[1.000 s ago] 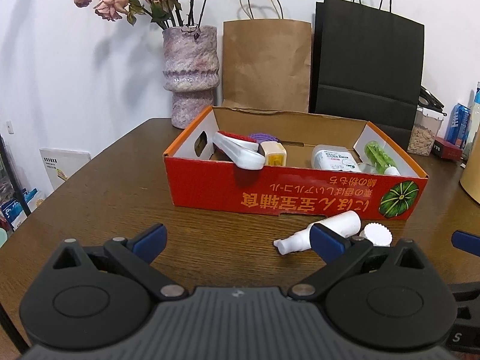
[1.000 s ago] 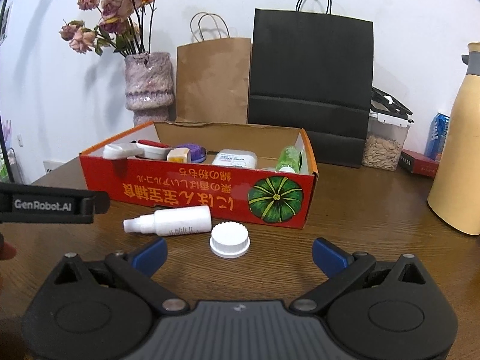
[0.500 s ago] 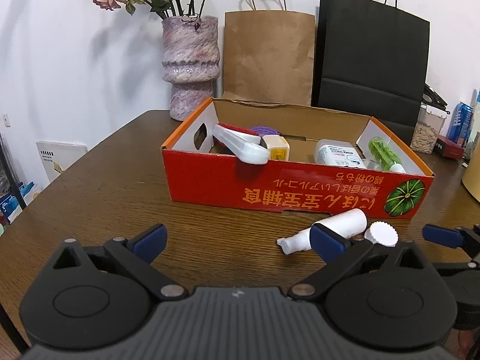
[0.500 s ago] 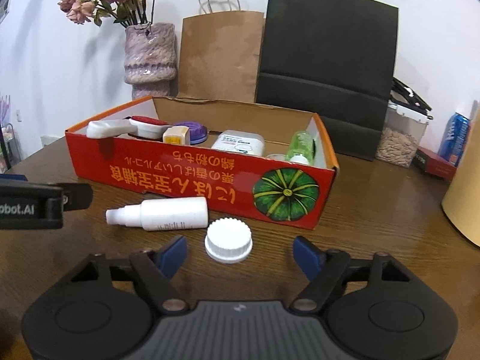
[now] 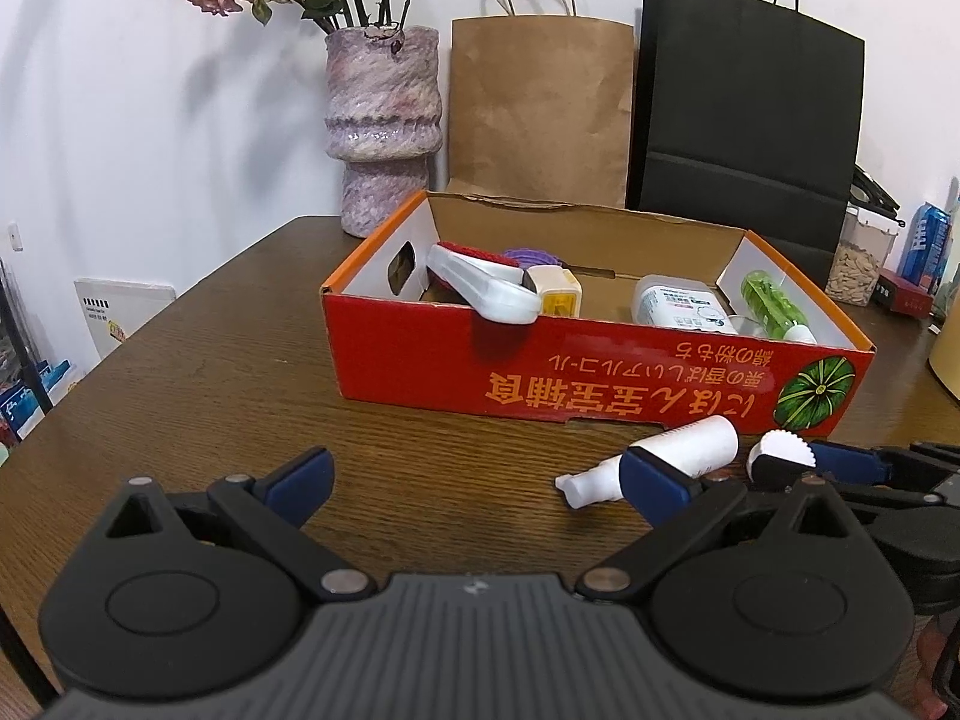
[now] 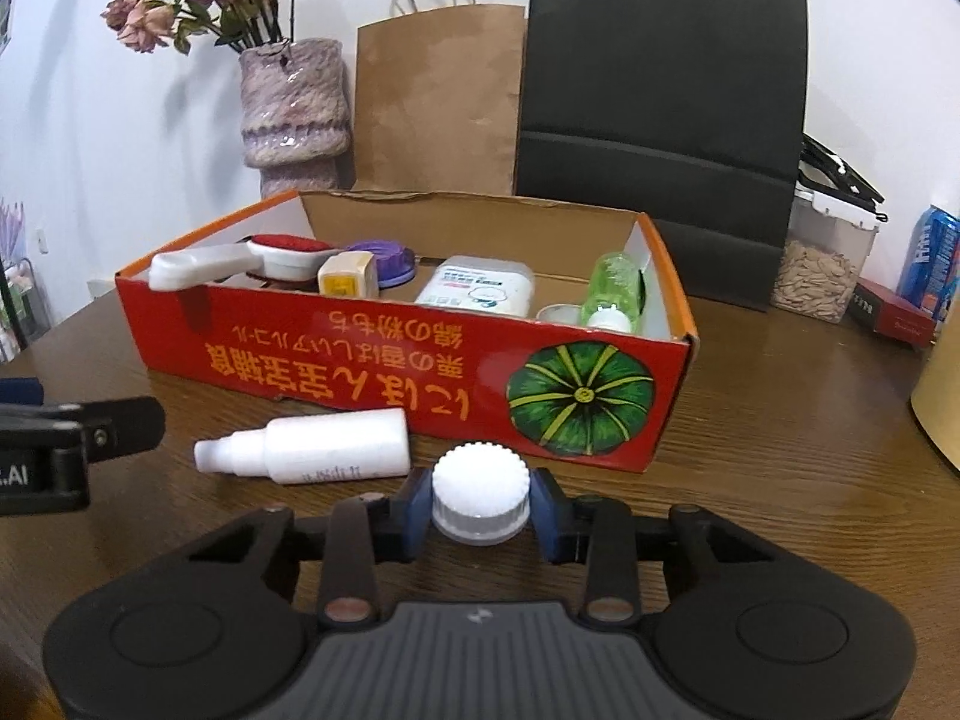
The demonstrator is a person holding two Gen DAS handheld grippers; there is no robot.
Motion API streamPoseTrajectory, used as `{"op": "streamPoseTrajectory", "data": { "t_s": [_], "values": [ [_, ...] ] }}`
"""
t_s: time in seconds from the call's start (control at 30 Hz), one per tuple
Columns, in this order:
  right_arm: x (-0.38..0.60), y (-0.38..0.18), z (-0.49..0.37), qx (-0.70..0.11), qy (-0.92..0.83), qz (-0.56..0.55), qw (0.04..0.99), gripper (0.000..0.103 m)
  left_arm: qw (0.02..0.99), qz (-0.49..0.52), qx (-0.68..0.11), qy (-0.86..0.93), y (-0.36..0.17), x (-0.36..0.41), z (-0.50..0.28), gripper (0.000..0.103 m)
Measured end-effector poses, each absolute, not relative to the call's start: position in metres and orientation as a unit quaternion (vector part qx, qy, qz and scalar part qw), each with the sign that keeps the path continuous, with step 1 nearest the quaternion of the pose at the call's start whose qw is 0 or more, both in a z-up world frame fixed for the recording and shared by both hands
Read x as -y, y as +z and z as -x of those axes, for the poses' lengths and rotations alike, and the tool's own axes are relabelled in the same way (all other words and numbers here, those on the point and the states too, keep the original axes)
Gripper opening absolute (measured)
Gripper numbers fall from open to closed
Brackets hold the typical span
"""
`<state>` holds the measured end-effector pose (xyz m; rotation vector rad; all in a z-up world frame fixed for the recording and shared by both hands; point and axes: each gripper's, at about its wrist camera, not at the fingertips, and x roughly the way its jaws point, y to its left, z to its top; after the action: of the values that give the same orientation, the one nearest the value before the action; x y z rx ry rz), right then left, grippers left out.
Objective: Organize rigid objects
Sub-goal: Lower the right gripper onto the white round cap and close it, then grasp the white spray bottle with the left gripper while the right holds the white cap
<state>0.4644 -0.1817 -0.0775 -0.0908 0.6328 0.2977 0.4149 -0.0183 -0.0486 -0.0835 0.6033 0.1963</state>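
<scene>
A ribbed white cap [image 6: 480, 489] sits on the wooden table in front of the red cardboard box [image 6: 384, 354]. My right gripper [image 6: 480, 510] is closing, and its blue pads [image 6: 543, 510] press the cap's two sides. A white spray bottle [image 6: 312, 450] lies on its side just left of the cap. In the left wrist view the cap [image 5: 780, 456] shows with the right gripper's finger behind it, and the bottle [image 5: 690, 453] is partly hidden by my own finger. My left gripper [image 5: 477, 474] hovers open over bare table before the box [image 5: 540, 372], holding nothing.
The box holds a white-and-red brush [image 6: 228, 258], a yellow block, a purple lid, a white pack [image 6: 480, 285] and a green bottle [image 6: 612, 288]. Behind stand a vase [image 6: 294, 114], brown and black paper bags and a seed jar [image 6: 822, 276]. A tan jug stands at the right edge.
The right gripper has moved forward and slightly down to the cap, and its jaws have gone from wide apart to pressed on it. The left gripper has stayed in place.
</scene>
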Motion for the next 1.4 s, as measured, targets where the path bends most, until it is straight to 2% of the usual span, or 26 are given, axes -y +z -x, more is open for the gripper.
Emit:
{"op": "streamPoseTrajectory", "data": {
  "t_s": [1.4],
  "values": [
    [0.287,-0.072,-0.486,-0.271,0.132,0.033,0.953,0.034,0.928,0.050,-0.322,0.180,-0.071,0.115,-0.478,0.103]
  ]
}}
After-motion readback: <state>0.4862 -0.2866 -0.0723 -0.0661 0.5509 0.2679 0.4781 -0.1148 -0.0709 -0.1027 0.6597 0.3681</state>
